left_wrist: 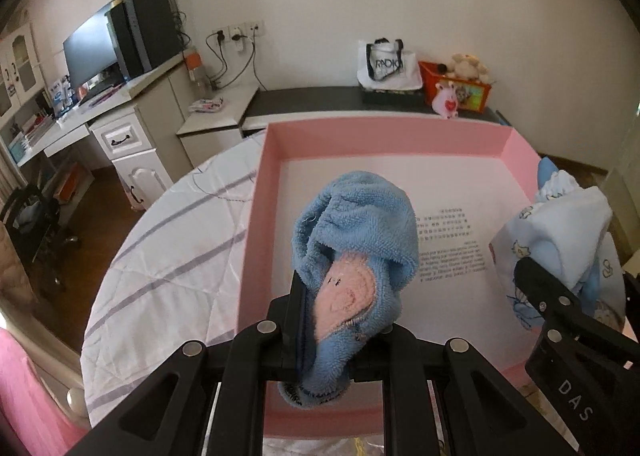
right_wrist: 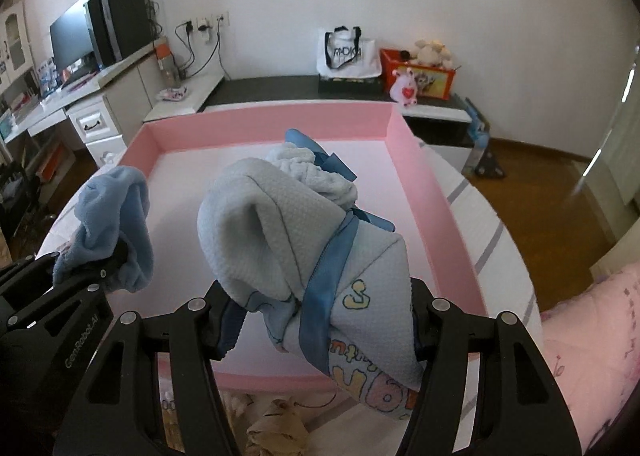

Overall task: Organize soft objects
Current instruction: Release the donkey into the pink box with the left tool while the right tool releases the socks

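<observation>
**Both grippers loaded, held over the pink tray**

Your left gripper [left_wrist: 340, 320] is clamped on a blue terry cloth [left_wrist: 356, 232] with a pink face patch; jaws nearly together, cloth bunched between them and flopping forward toward 12 o'clock. A tail of it hangs below the jaws at 6 o'clock. From the right wrist view that same cloth [right_wrist: 116, 216] sits at 9 o'clock, pinched in your left gripper [right_wrist: 116, 260].

Your right gripper [right_wrist: 320, 316] is clamped on a pale blue quilted bundle [right_wrist: 280, 232] with blue ribbon trim and cartoon print; jaws stand wider apart, filled by the bundle's bulk. The bundle sticks up and forward toward 12 o'clock. In the left wrist view it [left_wrist: 568, 224] shows at 3 o'clock.

Both items are over the pink tray [left_wrist: 256, 216], which has a white floor with printed text. Contact with the floor: can't tell. Tray sits on a white cloth with grey stripes [left_wrist: 168, 248] over a round table.

Room: desk with monitor [left_wrist: 92, 52] at 10 o'clock, wall sockets at 11, dark low cabinet at 12 carrying a white tote bag [left_wrist: 384, 64] and an orange toy box [left_wrist: 460, 90]. Wood floor at 3 o'clock in the right view.
</observation>
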A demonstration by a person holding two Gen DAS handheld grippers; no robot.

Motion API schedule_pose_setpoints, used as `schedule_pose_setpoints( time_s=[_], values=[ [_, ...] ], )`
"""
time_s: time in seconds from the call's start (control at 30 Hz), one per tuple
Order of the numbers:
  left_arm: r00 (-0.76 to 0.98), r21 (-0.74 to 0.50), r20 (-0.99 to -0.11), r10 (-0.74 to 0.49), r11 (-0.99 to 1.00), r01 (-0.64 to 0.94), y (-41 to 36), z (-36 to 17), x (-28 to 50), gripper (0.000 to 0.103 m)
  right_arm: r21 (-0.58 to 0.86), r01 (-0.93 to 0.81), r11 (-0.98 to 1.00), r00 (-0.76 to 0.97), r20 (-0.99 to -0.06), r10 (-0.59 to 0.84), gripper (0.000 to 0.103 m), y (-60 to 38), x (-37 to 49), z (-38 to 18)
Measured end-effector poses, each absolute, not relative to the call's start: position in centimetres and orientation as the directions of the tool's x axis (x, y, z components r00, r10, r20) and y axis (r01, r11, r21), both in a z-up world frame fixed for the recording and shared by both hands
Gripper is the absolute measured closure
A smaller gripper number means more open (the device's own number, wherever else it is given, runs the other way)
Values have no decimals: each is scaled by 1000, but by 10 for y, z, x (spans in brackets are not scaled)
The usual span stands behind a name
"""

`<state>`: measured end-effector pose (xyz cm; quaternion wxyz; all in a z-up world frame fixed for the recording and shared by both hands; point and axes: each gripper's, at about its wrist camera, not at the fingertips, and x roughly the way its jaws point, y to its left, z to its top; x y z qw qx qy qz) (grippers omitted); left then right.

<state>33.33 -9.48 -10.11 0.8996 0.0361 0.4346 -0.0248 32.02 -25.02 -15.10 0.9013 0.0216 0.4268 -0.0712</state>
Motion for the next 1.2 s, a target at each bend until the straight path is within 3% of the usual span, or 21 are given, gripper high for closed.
schedule_pose_setpoints(
  time_s=[0.4,0.47,0.57,0.63,0.77,1.2],
  values=[
    [570,-6,-819,-65,995,104,-53,-118,361,84,1,151,989,632,-769,-95,35,-258,311,-151],
    [537,-40,-838,-95,993,113,-47,-119,371,79,14,146,989,630,-772,-82,34,-261,310,-151],
    [515,-45,-852,-93,993,105,-36,-115,383,69,22,159,987,640,-763,-86,24,-264,306,-147],
    [517,-42,-852,-86,994,96,-31,-112,393,54,17,162,987,646,-758,-93,19,-265,303,-144],
    [528,-47,-845,-84,995,83,-28,-106,396,39,28,174,984,664,-742,-96,14,-270,297,-136],
    [589,-39,-805,-66,998,59,-13,-93,367,29,63,168,984,694,-717,-72,12,-277,272,-116]
  ],
)
